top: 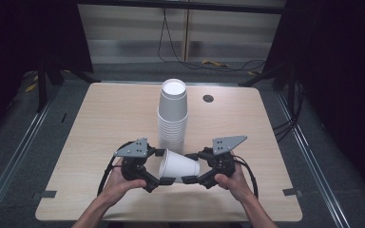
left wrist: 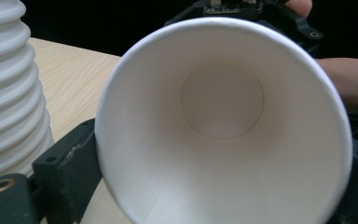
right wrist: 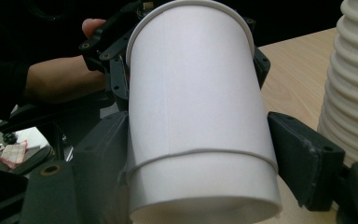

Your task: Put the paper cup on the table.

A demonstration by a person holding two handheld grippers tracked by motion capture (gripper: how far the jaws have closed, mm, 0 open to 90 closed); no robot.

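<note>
A single white paper cup [top: 178, 166] lies on its side in the air just above the table's front, held between both grippers. My left gripper [top: 161, 167] has its jaws against the cup's wide rim; in the left gripper view I look straight into the cup's mouth [left wrist: 223, 140], with black jaws touching both sides. My right gripper [top: 191, 167] clamps the narrow base end, and in the right gripper view its pads [right wrist: 107, 154] press the cup's wall [right wrist: 196, 107]. A tall stack of nested white cups [top: 173, 116] stands upright right behind them.
The light wooden table [top: 114, 118] has a small round dark grommet [top: 208, 99] at the back right. The cup stack [left wrist: 9, 93] [right wrist: 354, 93] stands close beside the grippers. Cables lie on the floor beyond the table; dark curtains hang on both sides.
</note>
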